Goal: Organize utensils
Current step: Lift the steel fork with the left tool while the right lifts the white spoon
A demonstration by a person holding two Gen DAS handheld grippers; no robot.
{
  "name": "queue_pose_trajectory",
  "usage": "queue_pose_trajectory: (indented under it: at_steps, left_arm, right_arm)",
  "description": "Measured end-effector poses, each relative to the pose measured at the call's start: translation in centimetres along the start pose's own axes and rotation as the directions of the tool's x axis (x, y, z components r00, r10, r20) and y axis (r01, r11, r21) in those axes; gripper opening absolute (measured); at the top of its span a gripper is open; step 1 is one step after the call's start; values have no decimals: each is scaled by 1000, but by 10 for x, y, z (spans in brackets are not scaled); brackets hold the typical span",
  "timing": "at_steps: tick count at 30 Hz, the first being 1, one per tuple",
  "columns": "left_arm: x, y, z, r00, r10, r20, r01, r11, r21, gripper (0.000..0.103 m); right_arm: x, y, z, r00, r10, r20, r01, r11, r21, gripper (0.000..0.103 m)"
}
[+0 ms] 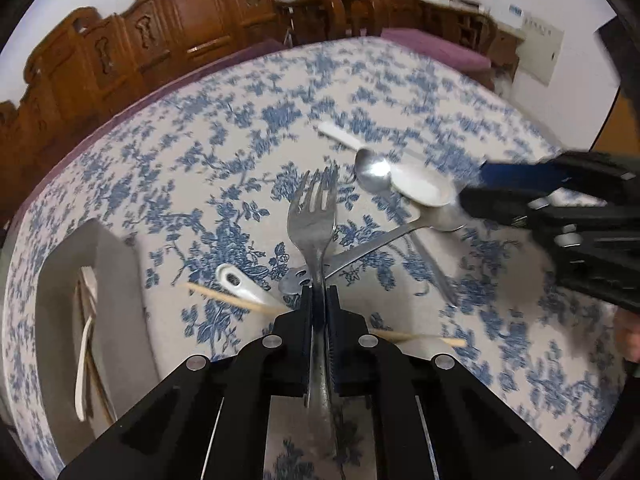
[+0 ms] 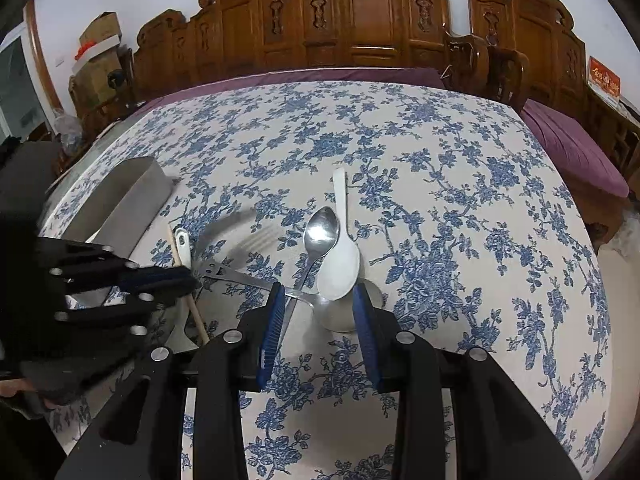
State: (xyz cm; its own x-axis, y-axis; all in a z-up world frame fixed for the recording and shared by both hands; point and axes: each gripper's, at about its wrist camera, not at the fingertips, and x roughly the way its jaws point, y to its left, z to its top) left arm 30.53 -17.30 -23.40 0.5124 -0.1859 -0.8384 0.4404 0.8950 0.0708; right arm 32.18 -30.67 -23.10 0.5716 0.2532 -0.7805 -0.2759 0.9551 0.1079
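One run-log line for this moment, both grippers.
left gripper: shut on fork | right gripper: open above spoons, holding nothing | gray box: beside pile

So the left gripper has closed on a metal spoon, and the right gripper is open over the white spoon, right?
Not quite: the left gripper has closed on a metal fork, as the left wrist view shows. The right gripper is open over the white spoon.

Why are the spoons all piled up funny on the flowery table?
They lie crossed in a heap: a white spoon rests on a metal spoon, with a longer metal utensil slanting beneath. A chopstick lies loose nearby. The gray box holds only a few pieces.
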Motion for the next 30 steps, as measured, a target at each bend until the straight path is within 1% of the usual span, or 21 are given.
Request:
queue_pose_trajectory:
  at_steps: [3, 5, 8, 13, 17, 20, 24, 28, 30]
  left_arm:
    - [-19, 5, -7, 999, -6, 37, 7, 1000, -22, 6]
    - [-31, 9, -12, 998, -18, 58, 21, 999, -41, 6]
    - [-48, 15, -19, 996, -13, 88, 18, 998, -56, 6]
    - [-65, 29, -28, 993, -11, 114, 20, 997, -80, 6]
    - [-75, 37, -34, 991, -8, 132, 21, 995, -99, 6]
    - [-82, 42, -40, 989, -14, 144, 31, 993, -111, 6]
    - [-91, 49, -49, 987, -21, 160, 41, 992, -122, 6]
    - [-94, 55, -55, 985, -32, 170, 55, 990, -132, 6]
    - [-94, 59, -60, 984, -41, 176, 66, 988, -141, 6]
  right_arm:
    - [4, 7, -2, 1000, -4, -13, 4, 1000, -18, 37]
    - [8, 13, -3, 1000, 13, -20, -14, 1000, -23, 37]
    - [11, 23, -5, 999, 30, -24, -31, 998, -45, 37]
    - [16, 41, -6, 995, 100, -26, -102, 993, -67, 37]
    - [21, 60, -7, 983, 180, -42, -184, 978, -97, 37]
    - [25, 76, -9, 975, 212, -66, -219, 967, -130, 30]
    - [32, 93, -11, 969, 228, -97, -241, 958, -157, 29]
    - [41, 99, -14, 972, 192, -136, -216, 959, -185, 29]
    - [41, 100, -12, 975, 177, -137, -202, 959, -197, 27]
